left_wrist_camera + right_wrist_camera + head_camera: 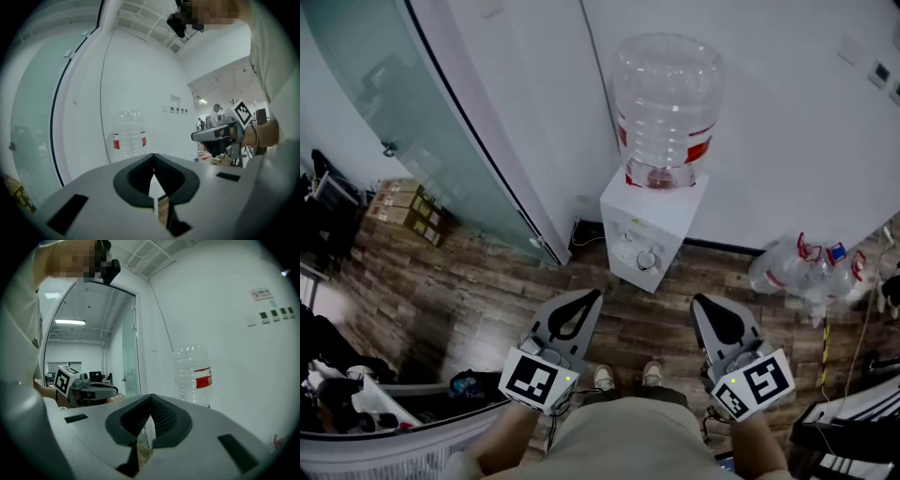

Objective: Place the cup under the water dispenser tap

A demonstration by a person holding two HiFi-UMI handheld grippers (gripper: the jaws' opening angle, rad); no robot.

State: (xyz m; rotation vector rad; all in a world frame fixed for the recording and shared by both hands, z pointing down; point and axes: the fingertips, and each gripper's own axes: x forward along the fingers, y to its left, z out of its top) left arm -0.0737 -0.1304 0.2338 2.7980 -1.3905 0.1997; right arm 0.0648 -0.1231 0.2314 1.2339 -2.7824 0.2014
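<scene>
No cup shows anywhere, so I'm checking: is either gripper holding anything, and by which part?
Nothing is held. The left gripper and the right gripper each have their jaws closed together with nothing between them.

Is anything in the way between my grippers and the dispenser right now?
Nothing visible. Only bare floor lies between the left gripper, the right gripper and the dispenser. Both are shut and empty; no cup is in view.
</scene>
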